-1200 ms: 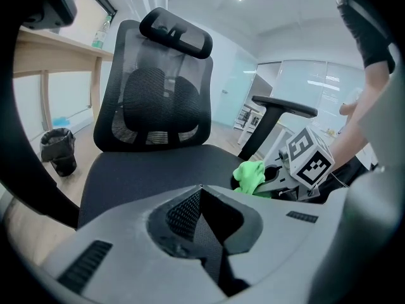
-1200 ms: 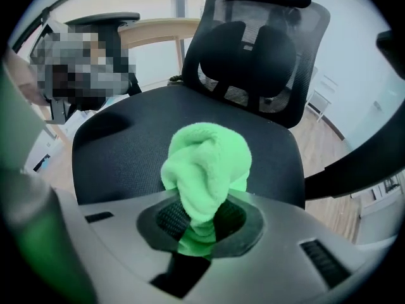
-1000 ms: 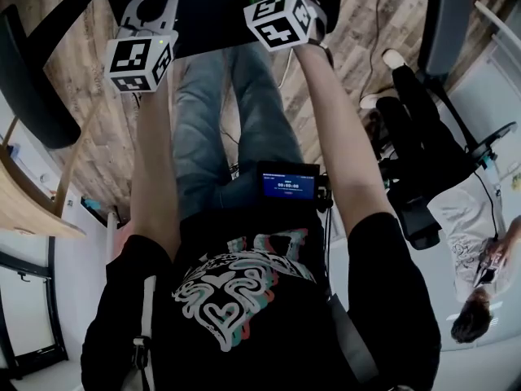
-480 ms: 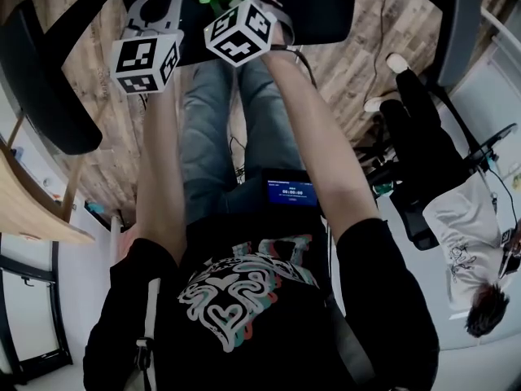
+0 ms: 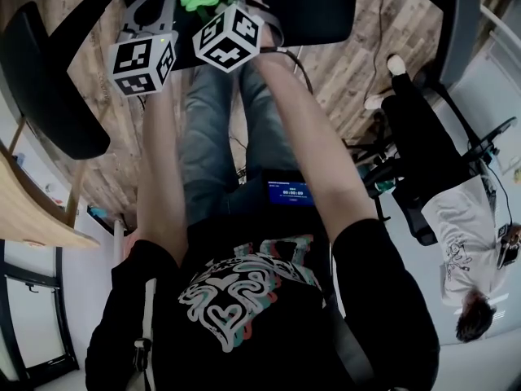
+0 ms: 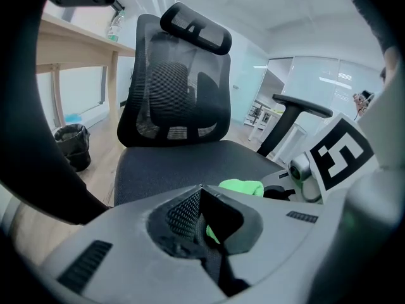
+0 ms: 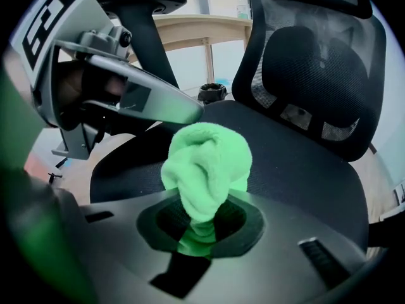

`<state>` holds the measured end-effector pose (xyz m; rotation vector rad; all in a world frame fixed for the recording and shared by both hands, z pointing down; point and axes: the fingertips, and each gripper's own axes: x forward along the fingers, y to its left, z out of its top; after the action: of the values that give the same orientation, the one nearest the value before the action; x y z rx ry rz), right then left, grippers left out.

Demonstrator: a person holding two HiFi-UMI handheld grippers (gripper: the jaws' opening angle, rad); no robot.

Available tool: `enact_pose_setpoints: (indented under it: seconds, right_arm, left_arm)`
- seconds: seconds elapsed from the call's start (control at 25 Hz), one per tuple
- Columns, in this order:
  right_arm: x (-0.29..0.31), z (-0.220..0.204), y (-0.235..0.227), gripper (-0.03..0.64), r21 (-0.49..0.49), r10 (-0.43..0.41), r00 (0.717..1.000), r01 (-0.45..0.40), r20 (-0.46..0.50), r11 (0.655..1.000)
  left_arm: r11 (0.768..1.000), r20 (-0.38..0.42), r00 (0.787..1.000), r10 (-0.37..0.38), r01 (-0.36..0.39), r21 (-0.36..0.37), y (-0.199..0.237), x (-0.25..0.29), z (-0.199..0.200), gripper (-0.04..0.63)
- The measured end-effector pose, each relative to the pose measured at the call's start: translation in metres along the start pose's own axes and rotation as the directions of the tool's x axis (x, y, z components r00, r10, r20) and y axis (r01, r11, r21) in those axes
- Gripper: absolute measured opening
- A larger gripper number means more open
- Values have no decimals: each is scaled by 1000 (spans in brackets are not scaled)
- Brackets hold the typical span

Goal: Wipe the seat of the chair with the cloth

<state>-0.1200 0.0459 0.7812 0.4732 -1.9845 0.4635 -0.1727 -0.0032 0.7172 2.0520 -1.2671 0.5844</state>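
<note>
- Now, cloth (image 7: 205,163): green, bunched into a knob, sticking out ahead of the jaws over the seat (image 7: 304,170). Set against the head view a second back, it has travelled sideways across the seat's front part, from nearer the right side to left of the middle.
- Contact: in the left gripper view the cloth lies low at the seat's surface. I can't confirm that it presses on the fabric.
- Right gripper (image 7: 201,223): jaws clamped on the cloth's tail, a firm hold with no loose end hanging. It has carried the cloth across and now sits just beside the left gripper, over the seat's front left.
- Left gripper (image 6: 201,195): jaws closed tip to tip with nothing in them. It has barely shifted and hovers over the seat's left front edge, doing no work.
- Reading: the sideways shift looks like one wiping stroke nearing its left end. The seat's front strip is probably covered. The part toward the backrest (image 6: 177,87) likely is not.
- Next, as a guess: bring the stroke back, further in on the seat. Mind the left gripper, which is close enough to bump.
- Around the seat: armrest (image 6: 300,103) at its right side; bin (image 6: 69,141) on the floor off its left, by a desk (image 6: 76,40).
</note>
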Motion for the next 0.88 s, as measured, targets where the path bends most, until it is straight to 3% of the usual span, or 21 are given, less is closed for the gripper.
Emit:
enact_pose_setpoints:
  seconds: [0.28, 0.64, 0.88]
  right_arm:
    - [0, -4, -5, 67, -25, -27, 999, 27, -27, 999]
    - [-8, -13, -19, 67, 17, -35, 999, 35, -13, 999]
    - [-23, -41, -61, 67, 51, -82, 996, 84, -39, 995]
  left_arm:
    - [1000, 2, 1000, -11, 11, 7, -6, 2, 2, 2]
    - [997, -35, 999, -41, 43, 68, -39, 17, 3, 2]
    - [994, -46, 997, -61, 65, 84, -60, 32, 8, 2]
